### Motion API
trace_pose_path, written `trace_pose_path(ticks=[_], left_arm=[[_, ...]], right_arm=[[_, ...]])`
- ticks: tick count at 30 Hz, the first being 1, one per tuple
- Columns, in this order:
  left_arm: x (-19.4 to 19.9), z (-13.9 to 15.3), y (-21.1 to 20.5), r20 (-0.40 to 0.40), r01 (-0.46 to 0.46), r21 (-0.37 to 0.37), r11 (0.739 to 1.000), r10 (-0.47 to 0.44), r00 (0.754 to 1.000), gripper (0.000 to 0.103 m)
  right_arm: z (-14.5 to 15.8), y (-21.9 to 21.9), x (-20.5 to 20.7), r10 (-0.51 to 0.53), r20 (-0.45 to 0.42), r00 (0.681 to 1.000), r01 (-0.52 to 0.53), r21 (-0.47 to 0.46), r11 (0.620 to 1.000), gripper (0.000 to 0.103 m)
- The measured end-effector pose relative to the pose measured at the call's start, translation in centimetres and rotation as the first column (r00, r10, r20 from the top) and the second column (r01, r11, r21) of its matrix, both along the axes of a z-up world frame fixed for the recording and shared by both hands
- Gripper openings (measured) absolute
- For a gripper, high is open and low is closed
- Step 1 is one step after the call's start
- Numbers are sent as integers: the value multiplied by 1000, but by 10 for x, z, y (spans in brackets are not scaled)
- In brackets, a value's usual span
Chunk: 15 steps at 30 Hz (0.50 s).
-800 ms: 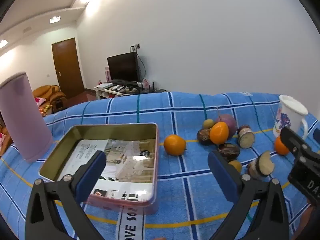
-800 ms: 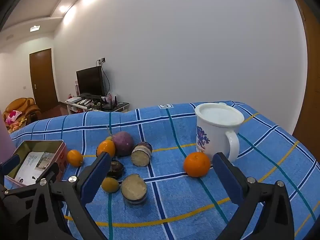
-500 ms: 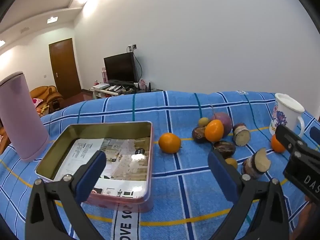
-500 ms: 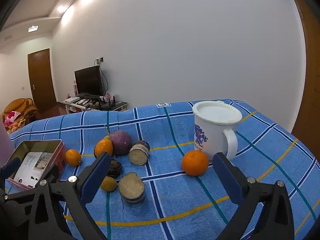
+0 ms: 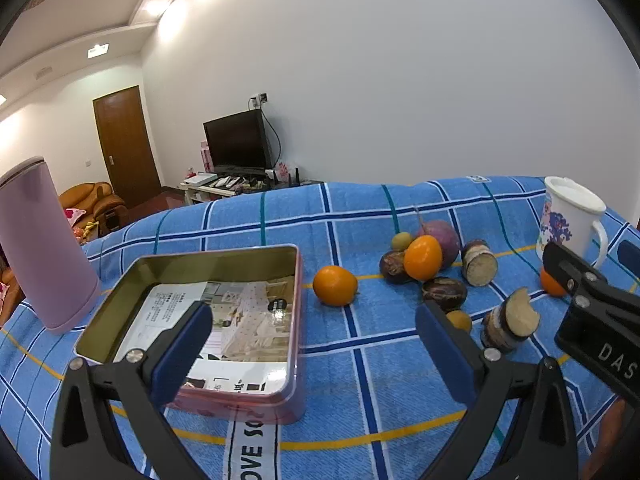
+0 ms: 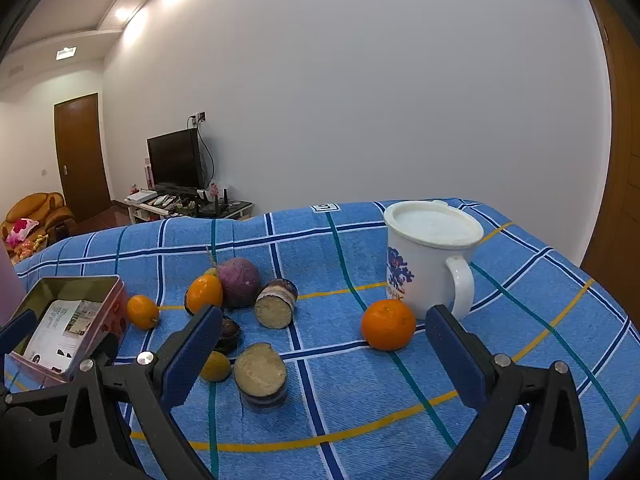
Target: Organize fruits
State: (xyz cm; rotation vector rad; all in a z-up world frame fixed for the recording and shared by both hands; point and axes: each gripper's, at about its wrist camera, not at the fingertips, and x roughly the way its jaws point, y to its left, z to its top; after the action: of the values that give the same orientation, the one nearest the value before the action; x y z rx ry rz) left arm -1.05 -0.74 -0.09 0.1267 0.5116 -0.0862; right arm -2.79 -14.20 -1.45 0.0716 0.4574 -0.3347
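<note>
You are at the approach step: nothing is picked yet. Going left to right, the open tin [image 5: 224,264] sits toward the left edge of the blue checked cloth [image 5: 360,380], with only a printed sheet inside. Your left gripper [image 5: 312,344] hangs spread wide and empty over its right wall. The fruits lie mid-cloth: a lone orange [image 5: 335,285] nearest the tin, then a cluster around the purple round one [image 6: 239,282], cut pieces showing pale flesh. Your right gripper [image 6: 322,350], also spread and empty, frames another orange [image 6: 387,324] touching the white mug [image 6: 430,260]. Next, I judge, lower onto one fruit and close gently
</note>
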Motion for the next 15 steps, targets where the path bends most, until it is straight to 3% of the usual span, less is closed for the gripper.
trace_pose_path(ticks=[15], left_arm=[[2,-1,1,-10,-4,-5,1000,4,1000,103]], right_arm=[[-1,1,1,1,-7,1000,-1,-7,1000,102]])
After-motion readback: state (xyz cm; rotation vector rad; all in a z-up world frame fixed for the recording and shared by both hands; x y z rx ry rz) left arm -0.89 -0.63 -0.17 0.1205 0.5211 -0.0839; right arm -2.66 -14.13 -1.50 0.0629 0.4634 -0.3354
